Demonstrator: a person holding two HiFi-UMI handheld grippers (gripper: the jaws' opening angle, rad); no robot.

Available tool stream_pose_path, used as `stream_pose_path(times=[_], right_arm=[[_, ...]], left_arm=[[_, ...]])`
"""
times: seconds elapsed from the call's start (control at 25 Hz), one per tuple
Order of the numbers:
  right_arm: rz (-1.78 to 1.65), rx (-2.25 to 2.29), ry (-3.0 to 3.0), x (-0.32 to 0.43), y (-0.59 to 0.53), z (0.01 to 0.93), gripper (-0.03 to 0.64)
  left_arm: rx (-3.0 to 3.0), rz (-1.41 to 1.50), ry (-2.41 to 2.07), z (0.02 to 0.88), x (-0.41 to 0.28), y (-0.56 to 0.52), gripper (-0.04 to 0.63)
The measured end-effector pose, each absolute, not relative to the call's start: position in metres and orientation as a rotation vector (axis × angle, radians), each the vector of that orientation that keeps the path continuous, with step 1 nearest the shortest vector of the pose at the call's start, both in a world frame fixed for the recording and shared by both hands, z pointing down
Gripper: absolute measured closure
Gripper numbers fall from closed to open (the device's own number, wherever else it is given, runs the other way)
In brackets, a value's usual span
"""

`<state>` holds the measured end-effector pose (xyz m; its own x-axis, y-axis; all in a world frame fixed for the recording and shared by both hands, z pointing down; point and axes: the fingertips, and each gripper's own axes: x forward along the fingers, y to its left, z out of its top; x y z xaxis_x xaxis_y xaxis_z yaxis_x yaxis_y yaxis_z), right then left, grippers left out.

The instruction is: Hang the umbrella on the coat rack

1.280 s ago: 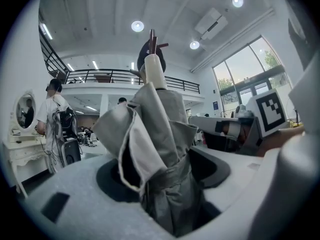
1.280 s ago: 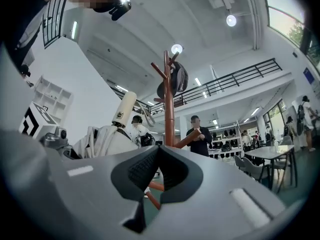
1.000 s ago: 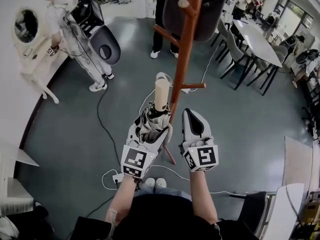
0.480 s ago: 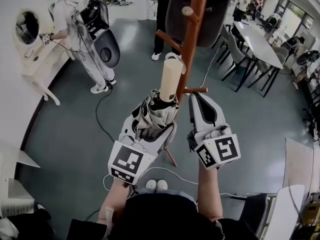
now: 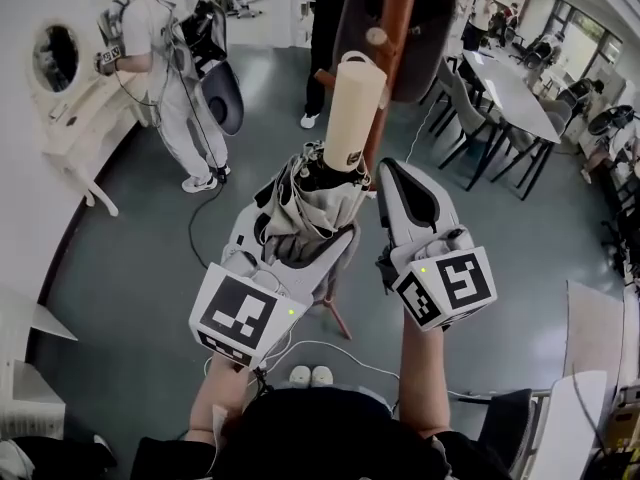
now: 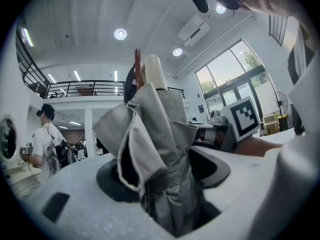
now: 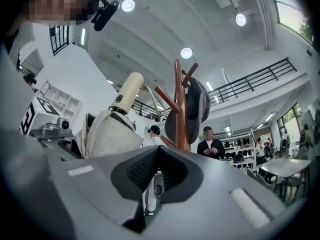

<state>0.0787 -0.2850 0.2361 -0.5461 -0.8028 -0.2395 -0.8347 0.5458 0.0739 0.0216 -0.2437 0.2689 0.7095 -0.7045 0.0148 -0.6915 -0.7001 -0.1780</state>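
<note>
A folded grey umbrella [image 5: 315, 208] with a cream handle [image 5: 353, 108] stands upright in my left gripper [image 5: 300, 230], whose jaws are shut on its bundled fabric. In the left gripper view the umbrella [image 6: 160, 149] fills the gap between the jaws. The handle tip is just in front of the brown coat rack pole [image 5: 393, 28], close to a side peg [image 5: 376, 37]. My right gripper [image 5: 397, 175] is beside the umbrella on its right, shut and holding nothing. In the right gripper view the coat rack [image 7: 180, 109] carries a dark cap [image 7: 197, 109], and the umbrella [image 7: 107, 129] is to the left.
A dark cap hangs on the rack [image 5: 430, 38]. A person in white [image 5: 170, 58] stands by a white cabinet [image 5: 60, 98] at the left. Another person [image 5: 322, 28] stands behind the rack. Tables and chairs [image 5: 510, 88] are at the right. Cables [image 5: 330, 348] lie on the floor.
Both grippers have risen together, carrying the umbrella up. Its handle has moved from the rack's lower peg up to the level of the upper pegs.
</note>
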Motion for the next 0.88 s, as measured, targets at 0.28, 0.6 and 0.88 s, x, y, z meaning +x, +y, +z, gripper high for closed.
stream_pose_path(times=[0.28,0.6,0.88], right_arm=[[0.248,-1.389,2.627,0.071,-0.272,0.248,0.609],[0.238,-1.379,2.633,0.067,-0.281,0.239,0.609],[0.234,-1.376,2.639,0.066,-0.285,0.243,0.609]], left_arm=[[-2.735,-0.083,1.102,0.247,0.022,-0.231,0.299],[-2.702,-0.06,1.098,0.215,0.017,-0.247,0.299],[-2.707,-0.061,1.147,0.221,0.008,-0.268,0.299]])
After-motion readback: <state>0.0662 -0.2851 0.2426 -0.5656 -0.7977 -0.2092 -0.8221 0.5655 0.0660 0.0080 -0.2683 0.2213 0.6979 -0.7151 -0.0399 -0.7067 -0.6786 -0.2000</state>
